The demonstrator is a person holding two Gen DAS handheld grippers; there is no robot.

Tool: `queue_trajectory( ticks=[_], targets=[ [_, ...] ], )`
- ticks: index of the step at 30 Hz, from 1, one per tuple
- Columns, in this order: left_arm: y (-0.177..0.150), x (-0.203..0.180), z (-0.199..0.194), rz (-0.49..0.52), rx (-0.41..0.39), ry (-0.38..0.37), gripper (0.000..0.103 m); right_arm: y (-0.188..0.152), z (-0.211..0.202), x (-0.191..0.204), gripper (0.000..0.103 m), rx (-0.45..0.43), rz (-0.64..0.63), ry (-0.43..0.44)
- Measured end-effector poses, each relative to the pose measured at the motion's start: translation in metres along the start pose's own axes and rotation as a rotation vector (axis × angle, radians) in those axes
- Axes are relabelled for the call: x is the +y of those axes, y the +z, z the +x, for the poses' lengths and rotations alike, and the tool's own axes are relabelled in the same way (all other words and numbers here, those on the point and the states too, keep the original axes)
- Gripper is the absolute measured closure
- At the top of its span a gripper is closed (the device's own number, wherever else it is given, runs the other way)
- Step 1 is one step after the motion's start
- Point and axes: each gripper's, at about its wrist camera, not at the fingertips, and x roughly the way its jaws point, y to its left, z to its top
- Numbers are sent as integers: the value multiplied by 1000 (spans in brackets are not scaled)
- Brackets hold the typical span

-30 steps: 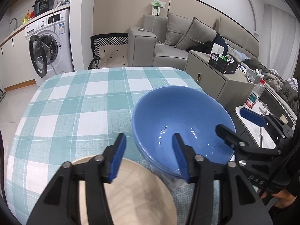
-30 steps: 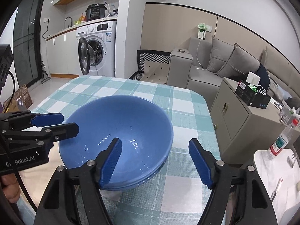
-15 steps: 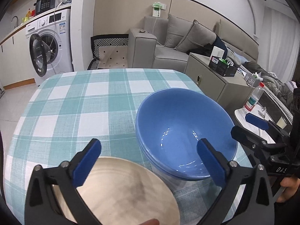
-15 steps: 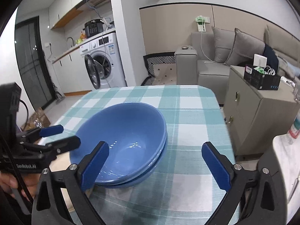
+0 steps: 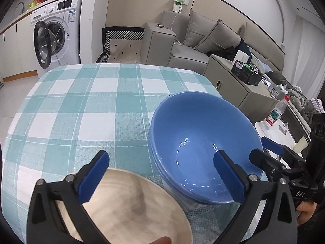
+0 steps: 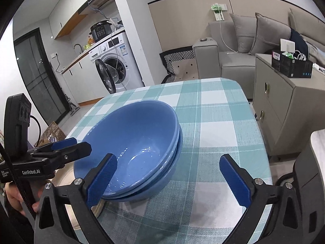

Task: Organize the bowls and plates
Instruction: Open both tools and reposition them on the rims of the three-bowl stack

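Stacking looks finished: the blue bowls (image 6: 132, 148) sit nested beside the beige plate (image 5: 130, 209). Keep both the left gripper (image 5: 162, 174) and right gripper (image 6: 168, 180) wide and empty, and lift clear without nudging the rims.

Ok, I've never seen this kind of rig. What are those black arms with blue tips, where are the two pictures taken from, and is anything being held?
There is no robot: a person holds a two-finger gripper in each hand, each with a fisheye camera looking along its fingers. One picture comes from the left gripper, the other from the right gripper; each also sees the other from the side. On the checked tablecloth stand nested blue bowls, with a pale plate beside them. Both grippers are open and hold nothing. The left hovers over the plate and the bowls' near edge, the right over the bowls.
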Motion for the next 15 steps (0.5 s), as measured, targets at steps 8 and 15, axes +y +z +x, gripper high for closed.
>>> queue_trajectory(
  ticks=[8,15],
  targets=[
    [-1,3,6,-19,4,2,0,-3,13,-13,1,39,102,83],
    [2,7,15,-27,29,-20,9,-7,20,-12,8,46,111,119]
  ],
)
